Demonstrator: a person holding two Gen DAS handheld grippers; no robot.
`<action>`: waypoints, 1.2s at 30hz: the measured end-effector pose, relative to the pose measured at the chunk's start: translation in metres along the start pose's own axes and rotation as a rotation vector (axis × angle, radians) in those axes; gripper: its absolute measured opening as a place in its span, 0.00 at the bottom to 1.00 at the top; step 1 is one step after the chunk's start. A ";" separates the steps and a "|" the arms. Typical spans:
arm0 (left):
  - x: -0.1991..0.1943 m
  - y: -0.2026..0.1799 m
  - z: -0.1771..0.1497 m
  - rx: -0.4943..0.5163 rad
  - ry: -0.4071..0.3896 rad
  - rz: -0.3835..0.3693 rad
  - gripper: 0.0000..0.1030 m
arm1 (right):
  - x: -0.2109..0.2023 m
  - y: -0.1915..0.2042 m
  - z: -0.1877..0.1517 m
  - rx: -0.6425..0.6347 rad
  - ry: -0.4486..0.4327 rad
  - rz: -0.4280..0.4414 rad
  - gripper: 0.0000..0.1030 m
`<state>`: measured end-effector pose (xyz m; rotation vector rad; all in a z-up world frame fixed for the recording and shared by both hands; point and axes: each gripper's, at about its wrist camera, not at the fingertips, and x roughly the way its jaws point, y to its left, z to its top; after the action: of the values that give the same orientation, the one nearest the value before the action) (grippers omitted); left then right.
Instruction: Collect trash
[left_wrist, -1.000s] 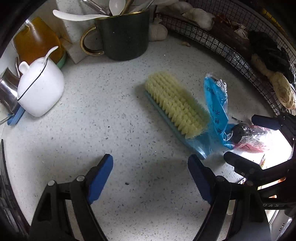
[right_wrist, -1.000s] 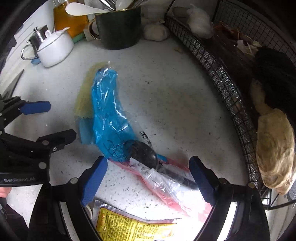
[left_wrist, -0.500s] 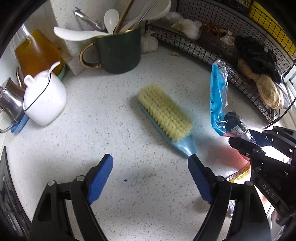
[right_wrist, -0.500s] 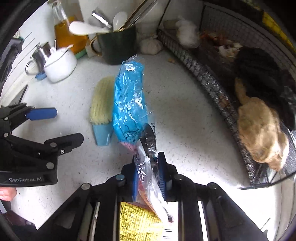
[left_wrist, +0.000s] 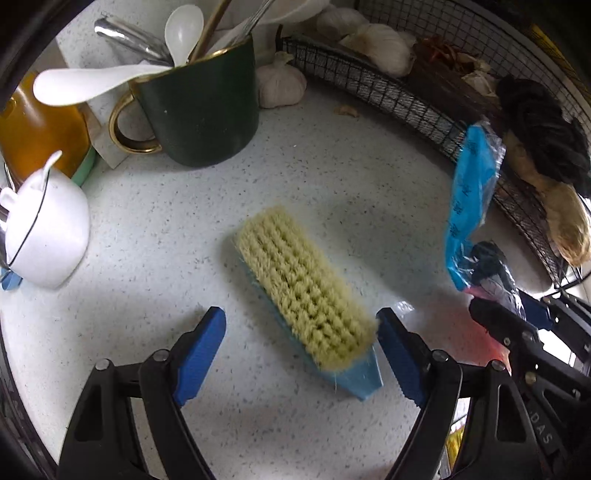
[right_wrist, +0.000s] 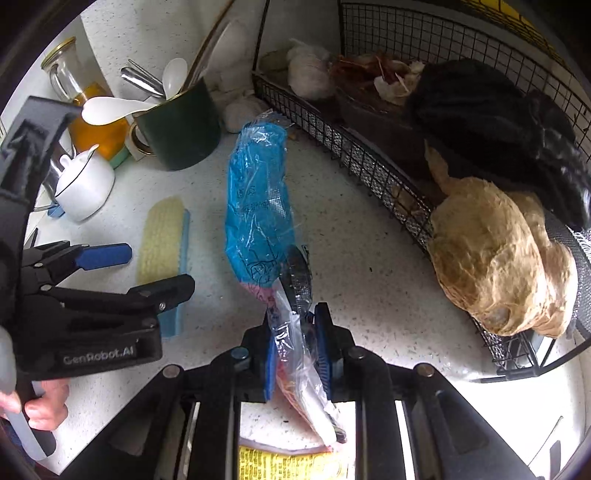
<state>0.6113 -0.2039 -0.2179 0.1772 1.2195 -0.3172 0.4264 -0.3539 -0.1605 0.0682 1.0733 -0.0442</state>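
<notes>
right gripper (right_wrist: 297, 349) clamps plastic wrapper (right_wrist: 258, 206); left gripper (left_wrist: 301, 349) agape.

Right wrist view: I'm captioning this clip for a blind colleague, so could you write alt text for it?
The right gripper is shut on a crinkled blue plastic wrapper, holding it above a speckled white counter. The open left gripper is over a scrub brush, with a wire basket on the right.

One scrub brush (left_wrist: 306, 295) between the left gripper's fingers; one blue plastic wrapper (right_wrist: 258, 206) ahead of the right gripper's; one green mug (left_wrist: 201, 107), one white pot (left_wrist: 44, 236), one wire basket (right_wrist: 369, 155) beyond.
</notes>
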 end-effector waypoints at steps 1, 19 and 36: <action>0.003 0.001 0.002 -0.011 0.004 -0.001 0.79 | 0.002 0.000 0.001 0.001 0.001 0.000 0.17; -0.031 0.001 -0.037 0.055 -0.063 0.039 0.37 | -0.006 0.028 -0.002 -0.044 -0.020 0.014 0.17; -0.168 0.065 -0.175 -0.022 -0.193 0.048 0.36 | -0.099 0.130 -0.059 -0.184 -0.142 0.055 0.17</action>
<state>0.4248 -0.0655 -0.1213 0.1527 1.0265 -0.2723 0.3364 -0.2192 -0.0971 -0.0706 0.9293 0.0981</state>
